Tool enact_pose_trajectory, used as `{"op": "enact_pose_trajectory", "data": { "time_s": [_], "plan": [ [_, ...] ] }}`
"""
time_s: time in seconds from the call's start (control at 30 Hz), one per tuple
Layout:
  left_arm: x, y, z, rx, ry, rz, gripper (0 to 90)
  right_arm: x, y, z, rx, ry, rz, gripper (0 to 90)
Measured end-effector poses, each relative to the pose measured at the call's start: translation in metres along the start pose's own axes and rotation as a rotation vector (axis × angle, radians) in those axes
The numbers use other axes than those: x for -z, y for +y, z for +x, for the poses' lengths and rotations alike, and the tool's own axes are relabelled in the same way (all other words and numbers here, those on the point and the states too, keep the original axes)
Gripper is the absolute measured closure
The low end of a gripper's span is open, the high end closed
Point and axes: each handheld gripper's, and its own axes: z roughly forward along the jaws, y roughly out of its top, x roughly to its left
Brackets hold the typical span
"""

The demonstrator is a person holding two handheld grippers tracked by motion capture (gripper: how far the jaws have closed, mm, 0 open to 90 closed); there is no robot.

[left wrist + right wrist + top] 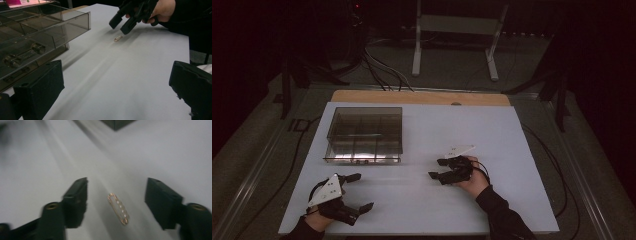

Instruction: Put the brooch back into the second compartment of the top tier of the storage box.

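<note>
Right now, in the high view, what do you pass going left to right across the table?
Left claw → clear divided box → right claw, open over the white table.

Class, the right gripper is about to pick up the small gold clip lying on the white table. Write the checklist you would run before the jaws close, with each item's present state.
1. Gold clip lies between the jaws of the right gripper: ok.
2. Jaws not yet pressing on it, gaps on both sides: ok.
3. Clip flat on the white table, nothing beside it: ok.
4. Left gripper open and well away: ok.
5. Compartment box apart from the clip: ok.
6. Jaws low enough to catch the thin clip: cannot tell.
</note>
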Motion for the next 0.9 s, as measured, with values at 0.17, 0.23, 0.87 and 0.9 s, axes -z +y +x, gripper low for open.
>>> {"op": "enact_pose_trajectory", "data": {
  "time_s": [0.17, 0.23, 0.87, 0.9],
  "plan": [
    [0.0, 0.0002, -0.0002, -0.002, 0.001, 0.001, 0.6, -0.0059, -0.0038, -0.0019, 0.046, -0.028, 0.057, 55.1],
    [-0.0001, -0.0001, -0.0002, -0.001, 0.0, 0.002, 0.6, -0.0078, -0.0051, -0.0025, 0.048, -0.026, 0.07, 60.2],
    [-0.0011, -0.0004, -0.0003, 0.002, -0.006, 0.001, 0.6, -0.0085, -0.0006, 0.0068, 0.132, -0.057, 0.12, 86.0],
    [-0.001, -0.0004, 0.0, 0.006, -0.006, 0.0, 0.6, -0.0081, -0.0003, 0.0065, 0.135, -0.059, 0.121, 85.9]
  ]
}}
